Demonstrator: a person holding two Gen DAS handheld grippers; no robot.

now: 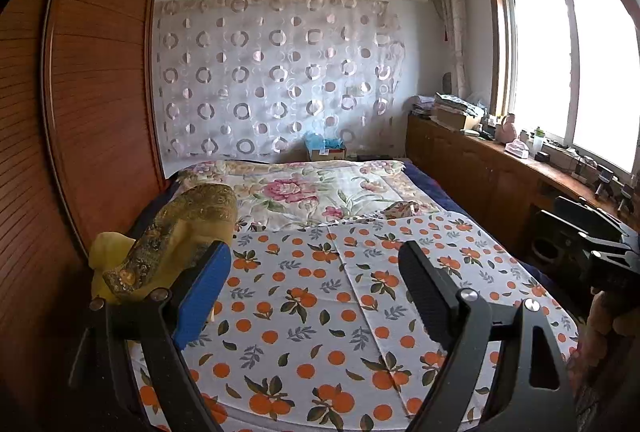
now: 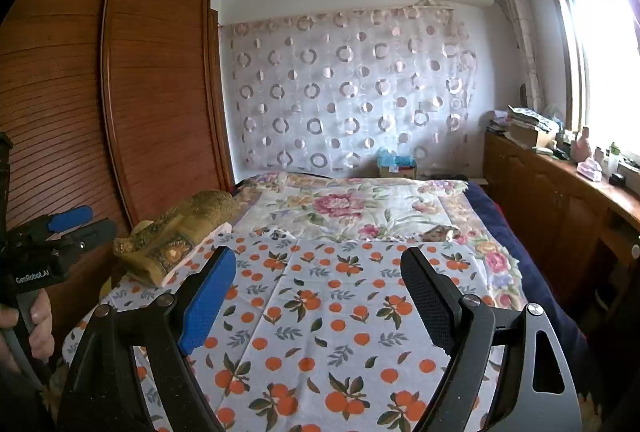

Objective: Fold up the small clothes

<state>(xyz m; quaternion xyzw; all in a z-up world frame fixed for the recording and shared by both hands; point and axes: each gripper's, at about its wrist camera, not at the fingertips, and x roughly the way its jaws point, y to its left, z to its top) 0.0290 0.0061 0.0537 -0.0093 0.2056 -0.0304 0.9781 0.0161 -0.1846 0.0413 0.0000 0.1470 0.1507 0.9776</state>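
Observation:
A yellow-olive patterned garment (image 1: 180,232) lies bunched at the left edge of the bed, on the white cloth with orange fruit print (image 1: 312,296). It also shows in the right wrist view (image 2: 176,236). My left gripper (image 1: 316,264) is open and empty, held above the orange-print cloth, with the garment just left of its blue finger. My right gripper (image 2: 320,272) is open and empty above the same cloth (image 2: 320,312). The left gripper also appears at the left edge of the right wrist view (image 2: 72,224).
A floral quilt (image 1: 304,188) covers the far half of the bed. A wooden wardrobe (image 1: 92,92) stands close on the left. A long wooden cabinet (image 1: 480,160) with clutter runs under the window on the right. A small folded item (image 1: 402,210) lies mid-bed.

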